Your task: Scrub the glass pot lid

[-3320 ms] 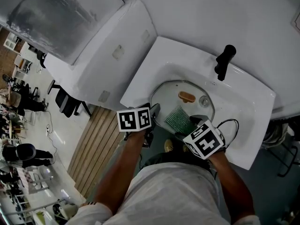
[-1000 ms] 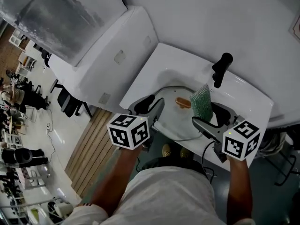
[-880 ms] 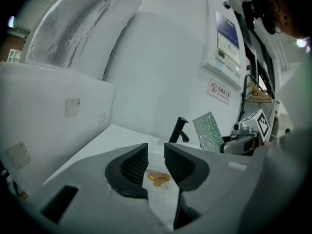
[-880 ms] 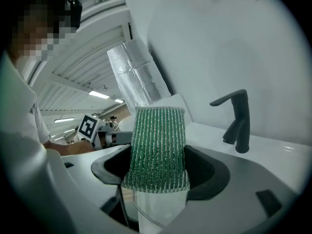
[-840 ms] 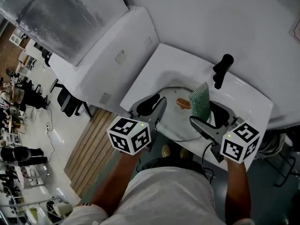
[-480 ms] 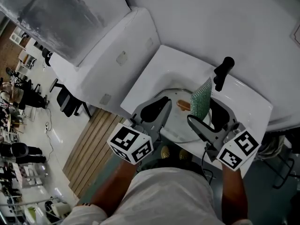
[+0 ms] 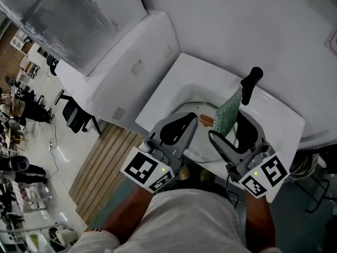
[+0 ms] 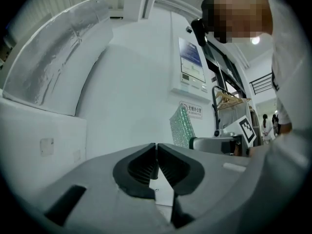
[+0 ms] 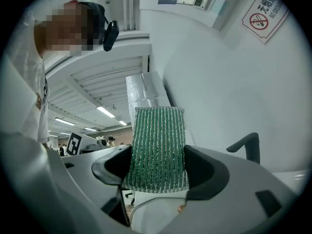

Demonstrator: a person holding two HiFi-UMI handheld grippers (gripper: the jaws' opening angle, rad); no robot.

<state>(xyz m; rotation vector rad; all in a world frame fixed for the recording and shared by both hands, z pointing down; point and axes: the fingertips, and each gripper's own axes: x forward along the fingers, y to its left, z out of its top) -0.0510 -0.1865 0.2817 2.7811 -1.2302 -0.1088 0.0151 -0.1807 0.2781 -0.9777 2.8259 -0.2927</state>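
Left gripper (image 8: 156, 149): jaws together, just closed, nothing between them; stood wide apart a second ago.
Right gripper (image 9: 158, 165): clamped on green scouring pad (image 9: 158, 150), held upright with most of its length standing above the jaws.
Glass pot lid (image 7: 202, 140): lying in the white sink (image 7: 179, 78), brown knob (image 7: 206, 120) uppermost, below both grippers and touched by neither.
Black tap (image 7: 248, 84): at the sink's far rim, just beyond the pad's top edge in the head view.
Change since three seconds ago: pad then flat on the lid, both grippers low in the basin; now both lifted clear and pointing level.
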